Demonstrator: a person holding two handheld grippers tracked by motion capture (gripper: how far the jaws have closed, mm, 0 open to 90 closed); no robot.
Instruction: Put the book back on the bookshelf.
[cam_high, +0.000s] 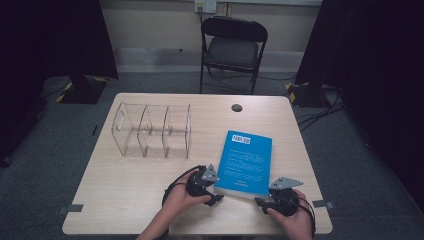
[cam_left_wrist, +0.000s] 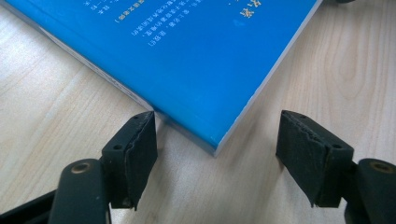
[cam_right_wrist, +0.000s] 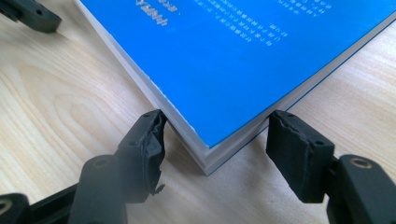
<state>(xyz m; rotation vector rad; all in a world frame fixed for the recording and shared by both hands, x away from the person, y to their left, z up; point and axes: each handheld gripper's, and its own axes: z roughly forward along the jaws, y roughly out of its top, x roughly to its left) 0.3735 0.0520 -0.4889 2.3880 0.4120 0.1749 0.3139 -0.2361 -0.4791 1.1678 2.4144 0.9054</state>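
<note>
Blue book (cam_high: 245, 162) lying flat, lower right of table (cam_high: 125, 200). Near corners straddled by left gripper (cam_high: 216, 198) and right gripper (cam_high: 261, 202). Both jaw pairs parted, nothing clamped yet; right pair's left pad touching page edge. Grasp step judged underway. Next: jaws to be closed on corners, book then lifted, likely toward clear divider rack (cam_high: 152, 130), upper left.

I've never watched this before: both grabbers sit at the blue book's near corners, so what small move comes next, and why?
Probably closing both. The left gripper and right gripper each straddle a near corner of the flat blue book, jaws apart, so pinching would likely come before lifting.
</note>
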